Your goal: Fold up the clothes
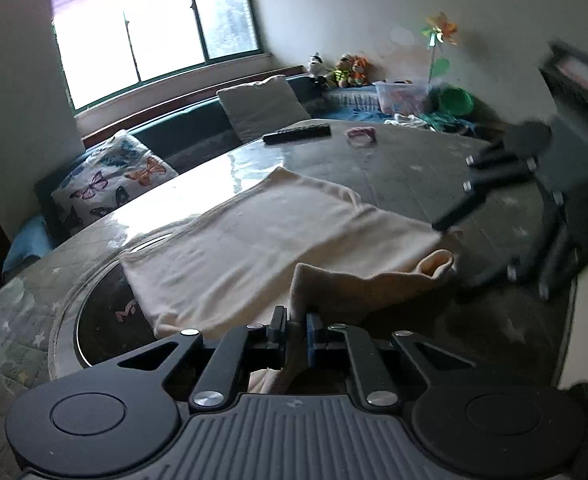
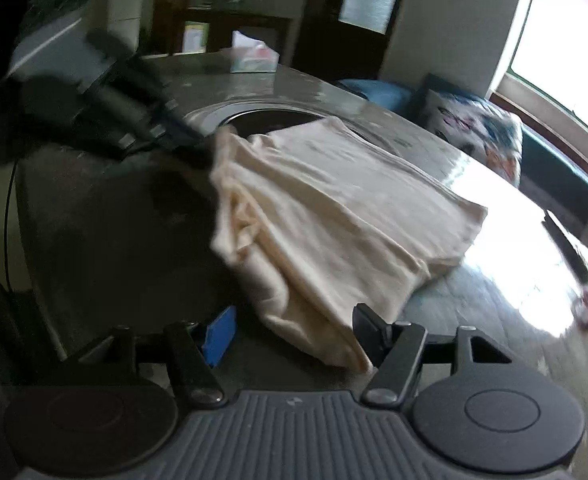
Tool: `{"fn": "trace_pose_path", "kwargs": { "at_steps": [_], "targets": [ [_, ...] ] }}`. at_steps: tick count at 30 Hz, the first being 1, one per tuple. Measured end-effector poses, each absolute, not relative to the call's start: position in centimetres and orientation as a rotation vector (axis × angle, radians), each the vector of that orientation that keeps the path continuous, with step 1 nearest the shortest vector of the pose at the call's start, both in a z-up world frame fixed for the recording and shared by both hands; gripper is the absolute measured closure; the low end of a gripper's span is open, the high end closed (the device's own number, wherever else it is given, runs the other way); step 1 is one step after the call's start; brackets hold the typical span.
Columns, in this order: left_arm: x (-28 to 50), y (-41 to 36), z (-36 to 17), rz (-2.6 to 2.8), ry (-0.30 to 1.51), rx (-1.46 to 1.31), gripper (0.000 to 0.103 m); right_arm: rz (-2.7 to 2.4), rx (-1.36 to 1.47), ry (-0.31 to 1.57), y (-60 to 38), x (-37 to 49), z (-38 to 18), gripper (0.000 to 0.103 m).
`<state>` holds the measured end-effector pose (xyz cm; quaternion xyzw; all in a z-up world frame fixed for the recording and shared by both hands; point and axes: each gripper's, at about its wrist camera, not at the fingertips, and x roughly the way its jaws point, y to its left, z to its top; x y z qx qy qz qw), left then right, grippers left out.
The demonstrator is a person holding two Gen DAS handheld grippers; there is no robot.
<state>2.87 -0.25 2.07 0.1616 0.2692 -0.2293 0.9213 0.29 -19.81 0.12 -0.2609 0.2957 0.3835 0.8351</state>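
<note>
Living-room setup, round glossy counter [image 1: 414, 152] with a sofa and a bright window behind it, and your cream garment [image 1: 254, 240] spread across the middle.

Your left tool [image 1: 295, 330] is clenched on a bunched corner of that garment: the cloth runs up between the two pads and a bit pokes out behind them. That's why the near edge stands up in a ridge instead of lying flat.

Your right tool [image 2: 294, 332] is spread wide, blue pad [image 2: 218, 336] on one side and black finger on the other, with the garment's near corner lying in the gap. Nothing is pinched there. I'd guess you're lining up to grab that corner so both ends of the same edge can lift together (hard to say more, the view is smeared).

Going outward, the shirt [image 2: 334, 208] already looks doubled over, with layered edges on the side nearest the right tool, so my read is you're midway through the fold. It sits partly over the dark round inset [image 1: 106, 312] in the counter.

Containers: a clear plastic tub [image 1: 404, 98] back on the bench by the wall, stuffed with something pinkish I can't make out, with a green bowl [image 1: 456, 100] just beside it. A tissue box [image 2: 254, 58] sits on the counter's far edge with a tissue sticking up. A remote [image 1: 296, 133] and a small pink thing [image 1: 361, 136] lie well apart from the garment, out of your way.
</note>
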Motion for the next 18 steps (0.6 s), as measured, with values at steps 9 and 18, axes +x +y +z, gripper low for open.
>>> {"fn": "trace_pose_path", "kwargs": {
  "at_steps": [9,18],
  "targets": [
    [4.1,0.5,1.7,-0.466,0.588,0.292,0.089,0.796,-0.452,0.663,-18.9,3.6,-0.3,0.083],
    [0.7,0.6,0.7,-0.452,0.553,0.374,0.062,0.785,-0.293,0.697,-19.6,5.9,2.2,0.095]
  ]
}}
